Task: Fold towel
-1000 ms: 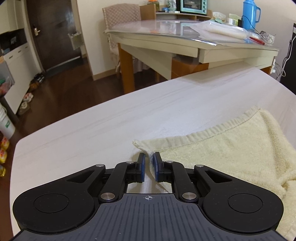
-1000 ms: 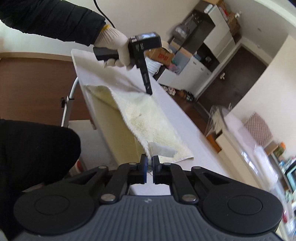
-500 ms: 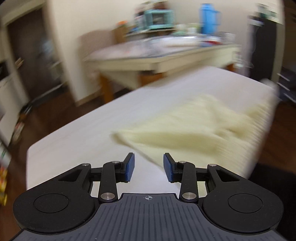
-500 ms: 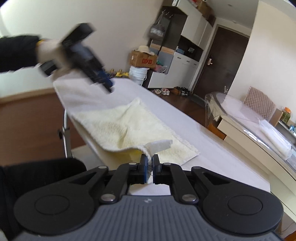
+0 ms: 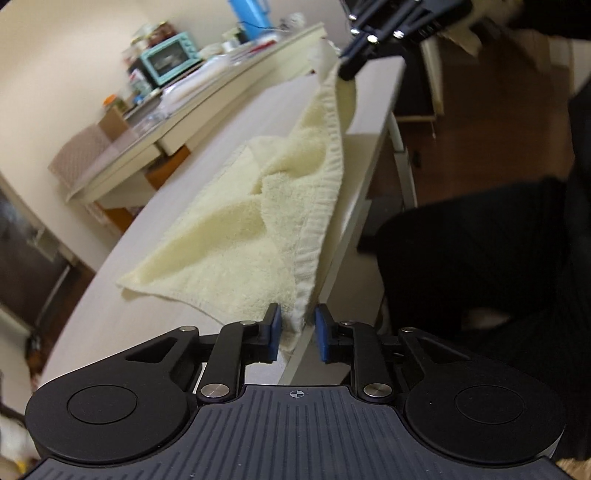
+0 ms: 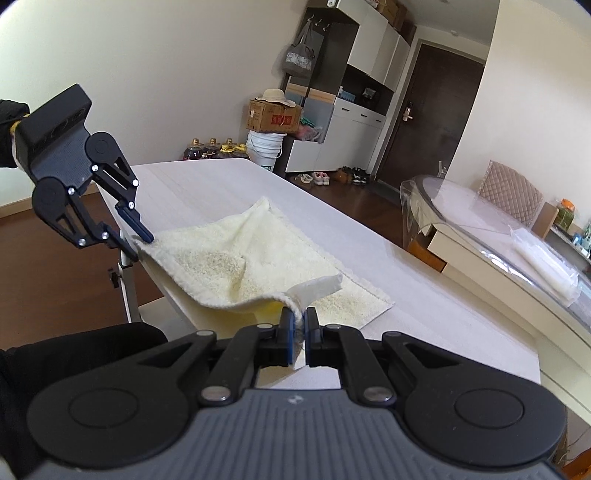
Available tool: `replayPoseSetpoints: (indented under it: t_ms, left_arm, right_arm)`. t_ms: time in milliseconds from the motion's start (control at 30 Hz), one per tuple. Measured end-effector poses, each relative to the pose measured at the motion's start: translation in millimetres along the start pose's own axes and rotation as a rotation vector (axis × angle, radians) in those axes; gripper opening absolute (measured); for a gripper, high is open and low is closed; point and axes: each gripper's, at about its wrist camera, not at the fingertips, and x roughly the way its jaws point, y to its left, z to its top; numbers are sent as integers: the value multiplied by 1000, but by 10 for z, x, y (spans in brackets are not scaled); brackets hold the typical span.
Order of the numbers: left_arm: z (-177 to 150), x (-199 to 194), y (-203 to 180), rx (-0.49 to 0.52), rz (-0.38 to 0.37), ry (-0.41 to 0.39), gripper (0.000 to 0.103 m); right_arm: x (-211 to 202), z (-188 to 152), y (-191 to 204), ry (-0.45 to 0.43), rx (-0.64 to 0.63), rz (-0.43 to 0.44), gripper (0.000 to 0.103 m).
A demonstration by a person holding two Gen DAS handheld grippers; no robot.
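Note:
A cream towel (image 5: 240,236) lies rumpled on the white table (image 5: 110,314), with one edge along the table's near side. My left gripper (image 5: 296,332) has the towel's near corner between its blue pads. The jaws are closing, but a gap still shows beside the cloth. In the right wrist view, the left gripper (image 6: 142,240) sits at the towel (image 6: 229,258) corner by the table (image 6: 207,184) edge. My right gripper (image 6: 300,321) is shut on the other near corner and lifts it off the table. It also shows as the right gripper (image 5: 345,72) at the top of the left wrist view.
A dining table (image 6: 517,236) with a glass cover stands beyond, with a teal oven (image 5: 170,61) and a blue flask (image 5: 247,14) on it. The person's dark-clothed legs (image 5: 480,266) are close to the table's edge. A bucket (image 6: 266,147), box and bottles stand by the far wall.
My left gripper let go of the towel's far corner and opened. It swung across and rolled to the corner at the table edge, where its jaws have narrowed. The right gripper kept its grip.

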Motion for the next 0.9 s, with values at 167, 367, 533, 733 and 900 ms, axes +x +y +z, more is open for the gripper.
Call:
replayPoseSetpoints:
  t_ms: [167, 367, 533, 733, 900]
  left_arm:
    - [54, -181, 25, -24, -71, 58, 5]
    - [128, -463, 291, -132, 45, 61, 5]
    - [222, -524, 288, -106, -47, 72, 5]
    - [393, -451, 619, -165, -3, 50, 5]
    - [539, -196, 1081, -275, 61, 46, 5]
  right_arm:
    - [-39, -34, 15, 21, -11, 40, 6]
    - [-94, -89, 168, 69, -104, 94, 6]
    - [-177, -148, 308, 128, -225, 199, 6]
    - [-240, 4, -31, 80, -151, 144, 6]
    - [36, 184, -471, 88, -19, 174, 6]
